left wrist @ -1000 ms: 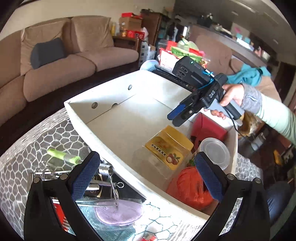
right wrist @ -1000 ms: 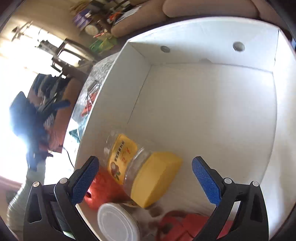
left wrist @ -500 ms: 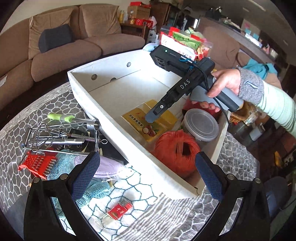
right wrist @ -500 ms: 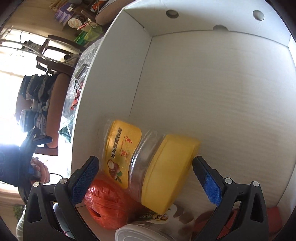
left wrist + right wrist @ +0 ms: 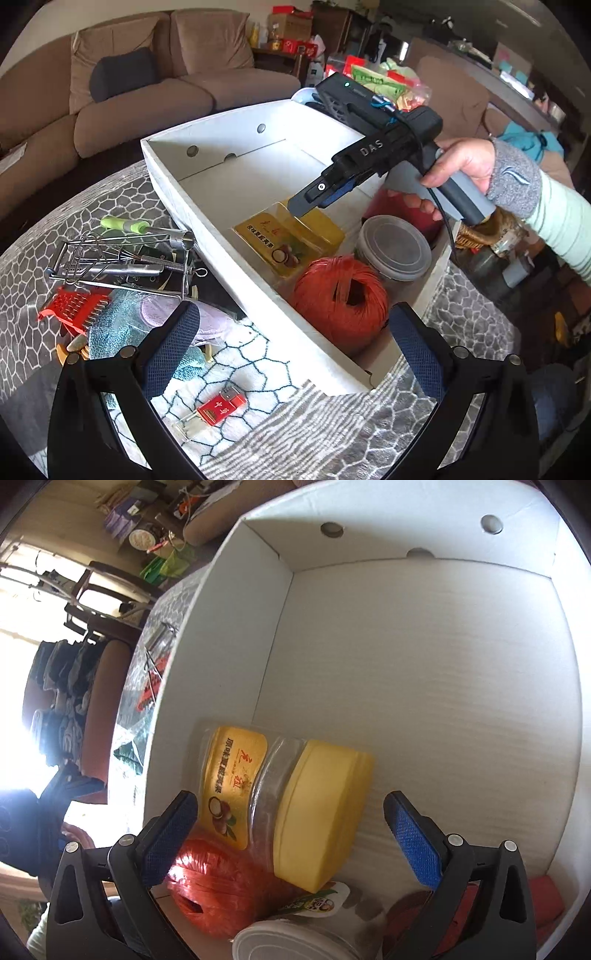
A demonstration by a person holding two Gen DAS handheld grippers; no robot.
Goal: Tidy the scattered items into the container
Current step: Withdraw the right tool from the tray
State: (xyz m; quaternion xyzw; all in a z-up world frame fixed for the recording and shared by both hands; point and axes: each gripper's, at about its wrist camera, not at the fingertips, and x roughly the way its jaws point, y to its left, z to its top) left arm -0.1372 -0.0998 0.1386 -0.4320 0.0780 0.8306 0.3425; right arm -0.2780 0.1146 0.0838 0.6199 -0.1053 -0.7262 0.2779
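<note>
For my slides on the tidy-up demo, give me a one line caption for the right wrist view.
Open right gripper poised over a yellow-lidded jar lying in the white box.

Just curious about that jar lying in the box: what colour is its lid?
Yellow. The jar's lid shows best in the right wrist view.

Bright daylight — blown-out window glare left, fisheye-warped edges.

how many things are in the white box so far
4 visible: yellow-lidded jar lying on its side, orange twine ball at the near end, lidded clear tub beside it, red item behind. More may be hidden.
</note>
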